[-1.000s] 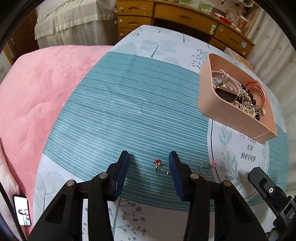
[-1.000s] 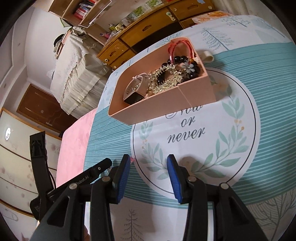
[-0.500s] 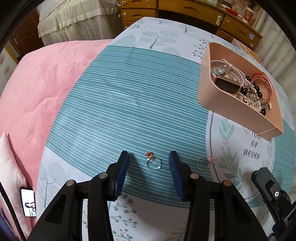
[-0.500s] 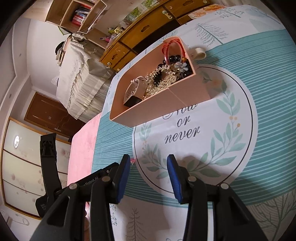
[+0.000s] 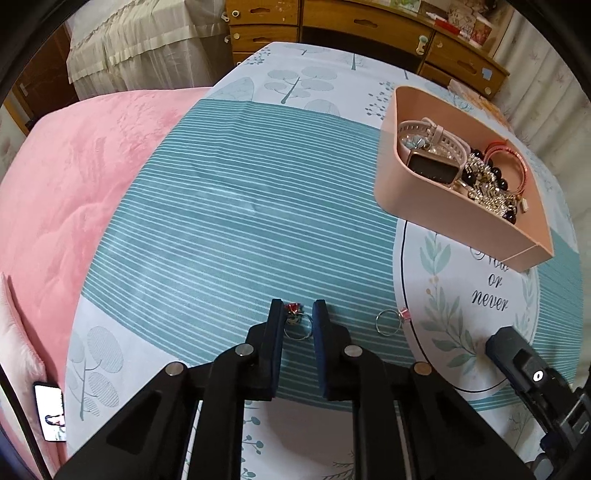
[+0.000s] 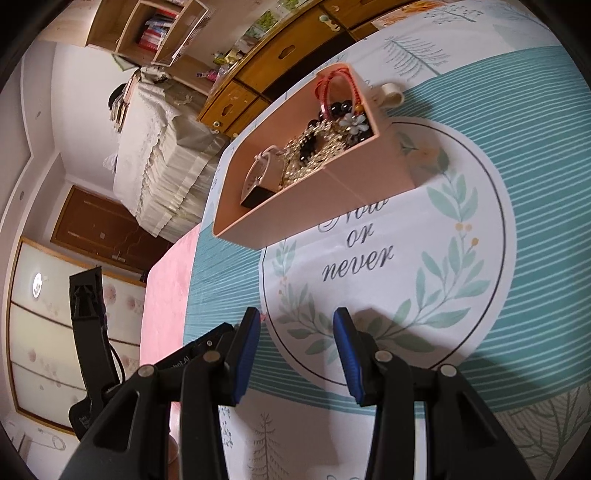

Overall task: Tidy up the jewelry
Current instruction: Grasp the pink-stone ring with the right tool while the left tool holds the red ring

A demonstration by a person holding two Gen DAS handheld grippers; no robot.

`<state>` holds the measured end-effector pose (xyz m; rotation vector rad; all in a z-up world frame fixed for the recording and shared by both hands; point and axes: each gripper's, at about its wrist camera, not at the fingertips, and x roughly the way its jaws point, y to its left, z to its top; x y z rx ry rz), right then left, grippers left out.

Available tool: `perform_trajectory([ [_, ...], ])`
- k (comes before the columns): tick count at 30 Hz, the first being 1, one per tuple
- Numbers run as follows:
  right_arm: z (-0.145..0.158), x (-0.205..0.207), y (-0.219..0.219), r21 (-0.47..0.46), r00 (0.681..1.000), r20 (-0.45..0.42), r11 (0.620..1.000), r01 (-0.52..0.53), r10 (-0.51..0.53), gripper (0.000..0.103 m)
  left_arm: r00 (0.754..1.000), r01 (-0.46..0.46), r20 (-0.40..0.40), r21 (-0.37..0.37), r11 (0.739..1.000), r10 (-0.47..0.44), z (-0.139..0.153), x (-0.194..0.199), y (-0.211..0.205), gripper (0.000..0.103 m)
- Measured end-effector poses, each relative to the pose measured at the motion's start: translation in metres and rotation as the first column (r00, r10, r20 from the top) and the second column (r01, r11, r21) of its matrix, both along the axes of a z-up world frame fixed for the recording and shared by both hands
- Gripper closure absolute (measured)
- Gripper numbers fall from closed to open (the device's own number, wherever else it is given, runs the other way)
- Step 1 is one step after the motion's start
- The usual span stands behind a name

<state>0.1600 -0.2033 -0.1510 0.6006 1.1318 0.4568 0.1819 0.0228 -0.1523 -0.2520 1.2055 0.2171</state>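
A silver ring with a red stone [image 5: 294,320] lies on the teal striped cloth between the fingers of my left gripper [image 5: 297,314], whose jaws have closed in around it and touch or nearly touch its sides. A second silver ring with a pink stone [image 5: 389,325] lies just to its right. The pink tray [image 5: 417,206] at the far right holds a watch [image 5: 434,162], bead bracelets and chains; it also shows in the right wrist view [image 6: 332,199]. My right gripper [image 6: 295,328] is open and empty above the "Now or never" print.
A pink blanket [image 5: 66,192] covers the bed's left side. A phone [image 5: 51,410] lies at the lower left. A wooden dresser [image 5: 369,26] stands beyond the bed. A small cream ring-shaped object [image 6: 391,94] lies behind the tray.
My left gripper's jaws have narrowed from wide open to close around the red-stone ring. The right gripper has stayed open and nearly still.
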Motion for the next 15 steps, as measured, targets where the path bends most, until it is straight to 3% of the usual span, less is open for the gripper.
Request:
perform_trajectory([
  [8,-0.006,0.0,0.037,-0.012,0.991,-0.057,0.993,-0.121,0.12,0.061,1.0,-0.01,0.021,-0.117,0.993,0.013,-0.001,-0.016,0.021,0.09],
  [15,0.0,0.015,0.077,-0.152,0.985,-0.092,0.976,-0.155,0.142,0.061,0.999,0.0,0.051,-0.174,0.985,0.009,0.002,-0.033,0.042,0.09],
])
